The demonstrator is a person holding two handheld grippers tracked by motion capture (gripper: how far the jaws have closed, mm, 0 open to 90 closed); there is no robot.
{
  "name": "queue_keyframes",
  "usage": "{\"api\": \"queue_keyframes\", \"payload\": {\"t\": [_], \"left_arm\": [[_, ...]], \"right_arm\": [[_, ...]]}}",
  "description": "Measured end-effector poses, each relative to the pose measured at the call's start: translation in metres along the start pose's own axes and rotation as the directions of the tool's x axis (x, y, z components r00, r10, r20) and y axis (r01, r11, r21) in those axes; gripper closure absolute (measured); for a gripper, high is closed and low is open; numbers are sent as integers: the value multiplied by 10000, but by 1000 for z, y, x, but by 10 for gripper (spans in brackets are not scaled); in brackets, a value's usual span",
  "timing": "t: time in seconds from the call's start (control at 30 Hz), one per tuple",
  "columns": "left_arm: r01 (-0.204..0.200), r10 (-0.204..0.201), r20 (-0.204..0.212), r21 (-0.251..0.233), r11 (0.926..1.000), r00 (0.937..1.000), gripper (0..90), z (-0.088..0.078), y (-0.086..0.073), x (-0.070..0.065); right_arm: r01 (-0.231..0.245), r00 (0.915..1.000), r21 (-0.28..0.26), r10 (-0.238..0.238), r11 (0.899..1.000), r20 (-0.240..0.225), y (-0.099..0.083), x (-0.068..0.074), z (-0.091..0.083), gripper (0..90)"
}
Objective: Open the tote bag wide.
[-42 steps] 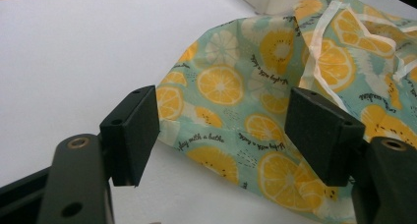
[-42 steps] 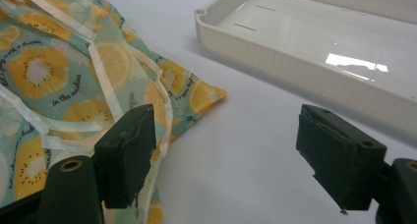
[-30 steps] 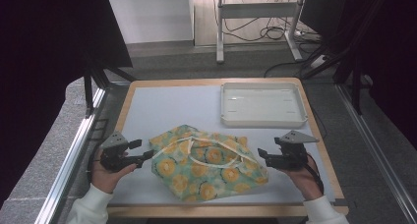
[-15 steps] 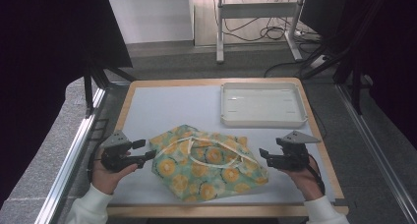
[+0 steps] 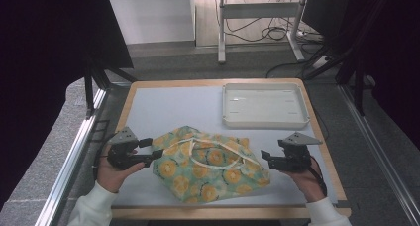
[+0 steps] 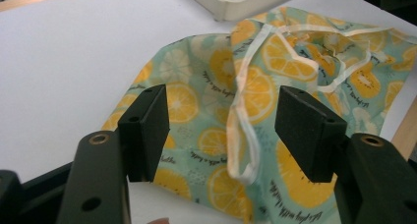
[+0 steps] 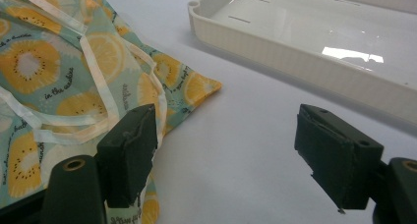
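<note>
Two claws flank a citrus-print drawstring bag (image 5: pixel 210 166) lying mid-counter (image 5: pixel 163 107). Left claw (image 5: pixel 152 150) at the bag's 9 o'clock edge, jaws just closed a little, still wide apart, bag fabric between them ungripped. Right claw (image 5: pixel 266 158) at 3 o'clock, jaws spread, holding nothing. White tray (image 5: pixel 262 121) at the bag's 1 o'clock.

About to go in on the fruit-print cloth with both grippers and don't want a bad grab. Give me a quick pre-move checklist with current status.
1. Left gripper open, its jaws have just been closing a little, cloth edge between the pads but not pinched: ok.
2. Right gripper open, nothing held: ok.
3. Right gripper lined up on the cloth: not ok, one pad sits at the corner, the other over bare table.
4. White strap free of both grippers: ok.
5. Tray empty, apart from cloth: ok.
6. Cloth lying flat: not ok, crumpled.
</note>
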State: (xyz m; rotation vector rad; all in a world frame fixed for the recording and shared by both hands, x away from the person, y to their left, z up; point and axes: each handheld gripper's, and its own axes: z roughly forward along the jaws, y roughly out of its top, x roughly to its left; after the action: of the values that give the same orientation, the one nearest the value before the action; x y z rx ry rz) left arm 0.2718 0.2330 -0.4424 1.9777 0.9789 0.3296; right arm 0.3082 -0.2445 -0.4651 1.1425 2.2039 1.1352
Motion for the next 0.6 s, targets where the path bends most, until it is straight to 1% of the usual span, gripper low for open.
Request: {"api": "queue_keyframes", "payload": {"t": [0.1, 0.17, 0.2, 0.23, 0.37, 0.47, 0.57, 0.6], "left_arm": [[-114, 112, 97, 200, 9997, 9999, 380, 7, 6, -3], [-104, 99, 174, 313, 9995, 9998, 380, 13, 8, -3], [-104, 99, 174, 313, 9995, 9998, 382, 13, 8, -3], [-99, 89, 238, 434, 9990, 9997, 384, 18, 11, -2], [-143, 123, 380, 534, 9985, 9992, 398, 24, 15, -3], [-160, 125, 534, 668, 9976, 9985, 425, 29, 18, -2], [-256, 207, 574, 853, 9960, 9981, 463, 37, 20, -1], [-256, 207, 574, 853, 9960, 9981, 473, 37, 20, -1]], "right_arm": [[24, 10000, 5, -24, 10000, 4, 0, 0, 0, 240], [0, 10000, 21, 0, 10000, 15, 0, 0, 1, 240], [-1, 10000, 25, 1, 10000, 19, 0, -1, 1, 240], [0, 10000, 22, 0, 10000, 21, 0, -1, 1, 240], [-32, 10000, 0, 32, 10000, 44, 0, -1, 0, 240], [-40, 10000, 57, 40, 10000, 88, 0, -1, 1, 240], [15, 10000, 107, -15, 9999, 71, 0, 0, 2, 240], [24, 10000, 111, -25, 9999, 71, -1, 1, 3, 239]]}}
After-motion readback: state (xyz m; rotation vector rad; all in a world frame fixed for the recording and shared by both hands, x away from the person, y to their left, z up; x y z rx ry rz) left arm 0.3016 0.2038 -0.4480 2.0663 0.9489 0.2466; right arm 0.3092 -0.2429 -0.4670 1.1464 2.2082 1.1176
